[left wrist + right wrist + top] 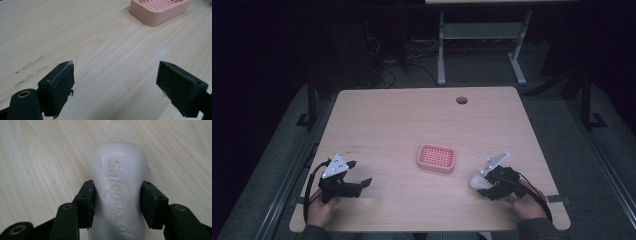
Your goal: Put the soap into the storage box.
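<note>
Pinching white soap bar embossed "Safeguard": right claw; left claw spread, empty.

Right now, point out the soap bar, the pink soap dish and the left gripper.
soap bar (117,170): right gripper view, embossed top face.
pink soap dish (436,156): high view, its grid top.
left gripper (115,85): left gripper view, midway between its open jaws.
</note>
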Action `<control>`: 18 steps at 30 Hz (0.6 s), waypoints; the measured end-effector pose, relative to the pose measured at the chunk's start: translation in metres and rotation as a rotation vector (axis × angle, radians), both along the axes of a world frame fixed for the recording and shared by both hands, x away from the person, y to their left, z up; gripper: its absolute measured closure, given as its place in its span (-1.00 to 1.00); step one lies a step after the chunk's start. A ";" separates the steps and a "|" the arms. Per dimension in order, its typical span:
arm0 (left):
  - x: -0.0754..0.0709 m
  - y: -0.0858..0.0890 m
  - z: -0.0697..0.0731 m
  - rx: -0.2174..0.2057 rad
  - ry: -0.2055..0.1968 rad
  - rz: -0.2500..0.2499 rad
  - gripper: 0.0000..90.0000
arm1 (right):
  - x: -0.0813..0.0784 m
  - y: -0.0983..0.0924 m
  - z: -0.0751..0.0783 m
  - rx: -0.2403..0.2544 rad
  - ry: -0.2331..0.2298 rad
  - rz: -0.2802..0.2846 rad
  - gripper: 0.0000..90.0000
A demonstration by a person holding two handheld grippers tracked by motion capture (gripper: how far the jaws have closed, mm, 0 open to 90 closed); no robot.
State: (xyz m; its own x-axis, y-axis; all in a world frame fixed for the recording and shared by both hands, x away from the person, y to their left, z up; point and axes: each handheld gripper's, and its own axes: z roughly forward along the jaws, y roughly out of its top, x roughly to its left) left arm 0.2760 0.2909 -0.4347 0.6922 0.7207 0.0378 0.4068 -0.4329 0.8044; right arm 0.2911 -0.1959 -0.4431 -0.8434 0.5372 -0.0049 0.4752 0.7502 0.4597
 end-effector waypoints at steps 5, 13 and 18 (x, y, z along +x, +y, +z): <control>0.000 0.000 0.000 -0.001 -0.002 -0.004 -0.68 | 0.000 0.002 -0.005 0.003 0.003 -0.011 0.08; 0.000 -0.001 0.000 0.001 -0.004 -0.008 -0.68 | 0.001 -0.003 -0.010 0.058 0.008 -0.027 0.07; 0.000 0.001 0.001 0.004 -0.006 -0.007 -0.68 | 0.001 0.000 -0.007 0.033 0.011 -0.009 0.08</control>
State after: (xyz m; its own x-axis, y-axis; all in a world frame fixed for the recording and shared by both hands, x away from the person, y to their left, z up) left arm 0.2757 0.2916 -0.4338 0.6969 0.7158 0.0448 0.3992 -0.4391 0.8049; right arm 0.2925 -0.1963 -0.4503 -0.8387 0.5442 0.0222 0.4867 0.7305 0.4791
